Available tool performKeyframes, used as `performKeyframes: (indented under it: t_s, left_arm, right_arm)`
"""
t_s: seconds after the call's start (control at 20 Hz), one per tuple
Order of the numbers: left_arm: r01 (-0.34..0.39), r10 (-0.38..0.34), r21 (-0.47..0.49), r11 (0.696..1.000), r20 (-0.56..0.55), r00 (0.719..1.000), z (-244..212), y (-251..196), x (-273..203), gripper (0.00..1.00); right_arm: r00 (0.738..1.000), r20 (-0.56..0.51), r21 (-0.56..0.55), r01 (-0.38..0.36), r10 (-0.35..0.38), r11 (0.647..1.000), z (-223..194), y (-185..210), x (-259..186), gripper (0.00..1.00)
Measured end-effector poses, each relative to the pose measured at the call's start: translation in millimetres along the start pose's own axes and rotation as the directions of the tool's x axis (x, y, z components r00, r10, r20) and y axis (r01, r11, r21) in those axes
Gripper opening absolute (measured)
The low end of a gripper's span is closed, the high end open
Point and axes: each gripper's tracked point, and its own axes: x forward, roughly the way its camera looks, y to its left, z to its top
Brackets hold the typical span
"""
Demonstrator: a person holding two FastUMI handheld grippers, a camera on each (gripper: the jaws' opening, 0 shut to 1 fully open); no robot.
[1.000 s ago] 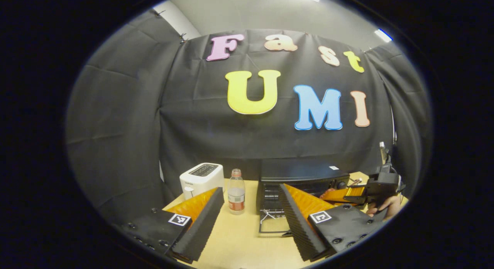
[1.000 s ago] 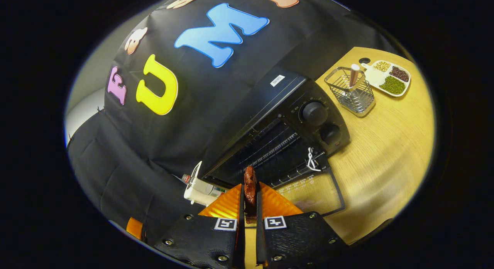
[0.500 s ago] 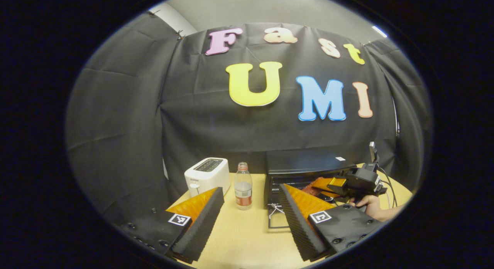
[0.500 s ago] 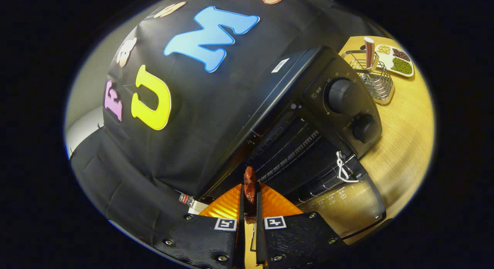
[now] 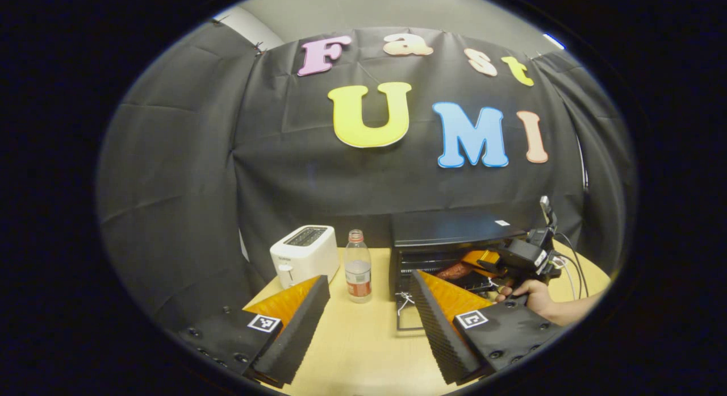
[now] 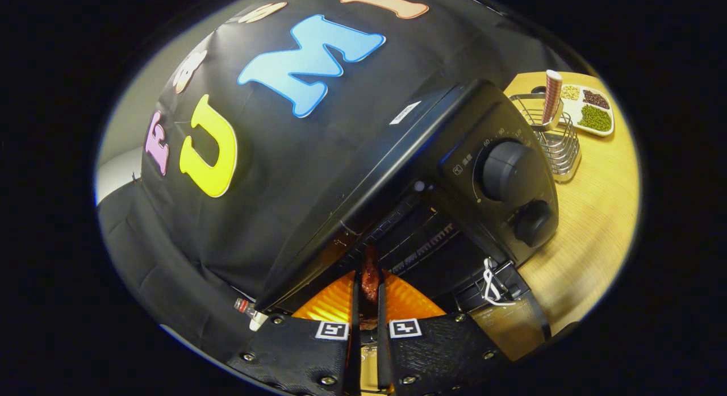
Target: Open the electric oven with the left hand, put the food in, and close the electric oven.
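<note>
Black and boxy, the electric oven (image 6: 397, 174) stands on the pale wooden desk (image 6: 585, 225) with its glass door (image 6: 505, 322) folded down flat in front of it. The right tool (image 6: 363, 322) is clenched on a reddish-brown piece of food (image 6: 370, 276), both fingers pressing its sides, and the food's far end sits at the mouth of the oven — just under the top edge of the opening, in front of the wire rack. In the left gripper view that same tool (image 5: 483, 261), held by a hand (image 5: 525, 294), reaches into the front of the oven (image 5: 448, 237) with the food (image 5: 454, 270) at the opening.

The left tool (image 5: 369, 316) hangs released, its fingers spread wide apart and holding nothing, above the desk (image 5: 363, 345) in front of the oven and well back from it. Left of the oven stands a clear plastic bottle with a red label (image 5: 358, 265), and left of that a white two-slot toaster (image 5: 304, 254). Right of the oven, beside its two round knobs (image 6: 508, 171), sits a wire basket (image 6: 556, 137) holding a striped stick — beyond it, a white divided tray of beans (image 6: 590, 112).
</note>
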Motion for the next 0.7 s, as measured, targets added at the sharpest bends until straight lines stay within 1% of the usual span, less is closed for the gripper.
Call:
performKeyframes:
  t_s: [0.05, 0.1, 0.15, 0.2, 0.25, 0.3, 0.35, 0.4, 0.45, 0.5, 0.55, 0.6, 0.65, 0.7]
  left_arm:
    - [0.003, -0.003, -0.005, 1.0, -0.005, 1.0, -2, 0, 0, 0.96]
    - [0.006, -0.006, -0.008, 1.0, -0.008, 1.0, -2, 0, 0, 1.0]
    - [0.006, -0.006, -0.006, 1.0, -0.008, 1.0, -2, 0, 0, 1.0]
    - [0.006, -0.006, 0.0, 1.0, -0.005, 1.0, -1, 0, 1, 0.96]
    - [0.004, -0.004, 0.008, 1.0, 0.0, 1.0, 0, 0, 1, 0.96]
    - [0.002, -0.002, 0.017, 1.0, 0.004, 1.0, 0, -2, 0, 1.0]
    - [0.002, -0.002, 0.024, 1.0, 0.005, 1.0, 0, -3, 1, 0.98]
    - [0.004, -0.004, 0.026, 1.0, 0.003, 1.0, 0, -4, 1, 0.96]
    - [0.007, -0.007, 0.023, 1.0, 0.002, 1.0, -1, -6, 1, 0.96]
    - [0.012, -0.012, 0.018, 1.0, 0.0, 1.0, -2, -5, 1, 1.0]
    - [0.017, -0.017, 0.013, 1.0, 0.001, 1.0, -2, -6, 1, 1.0]
    - [0.022, -0.022, 0.009, 1.0, 0.003, 1.0, -2, -7, 0, 0.96]
    - [0.028, -0.028, 0.005, 1.0, 0.005, 1.0, -1, -10, 1, 0.96]
    - [0.036, -0.036, 0.001, 0.999, 0.01, 0.999, 0, -16, 0, 1.0]
  right_arm:
    - [1.0, 0.006, -0.031, 0.02, -0.019, 0.999, 1, -5, 2, 0.12]
    - [1.0, 0.016, -0.062, 0.025, -0.024, 0.998, 4, -7, 1, 0.17]
    - [0.998, 0.021, -0.098, 0.055, -0.054, 0.994, 3, -12, 2, 0.18]
    - [0.997, 0.034, -0.126, 0.076, -0.072, 0.989, 6, -15, 2, 0.24]
    - [0.996, 0.041, -0.146, 0.088, -0.083, 0.985, 8, -16, 2, 0.28]
    - [0.993, 0.053, -0.174, 0.117, -0.109, 0.978, 11, -21, 2, 0.3]
    - [0.989, 0.068, -0.201, 0.141, -0.13, 0.969, 14, -27, 1, 0.24]
    - [0.986, 0.08, -0.222, 0.163, -0.148, 0.961, 16, -30, -1, 0.36]
    - [0.983, 0.088, -0.237, 0.179, -0.163, 0.955, 19, -34, -3, 0.36]
    - [0.983, 0.09, -0.253, 0.177, -0.159, 0.951, 20, -34, -5, 0.36]
    - [0.983, 0.092, -0.267, 0.176, -0.157, 0.947, 22, -32, -8, 0.37]
    - [0.984, 0.095, -0.287, 0.175, -0.154, 0.942, 23, -31, -13, 0.37]
    - [0.985, 0.093, -0.31, 0.167, -0.145, 0.936, 24, -29, -18, 0.37]
    - [0.986, 0.09, -0.335, 0.163, -0.141, 0.928, 24, -28, -25, 0.37]
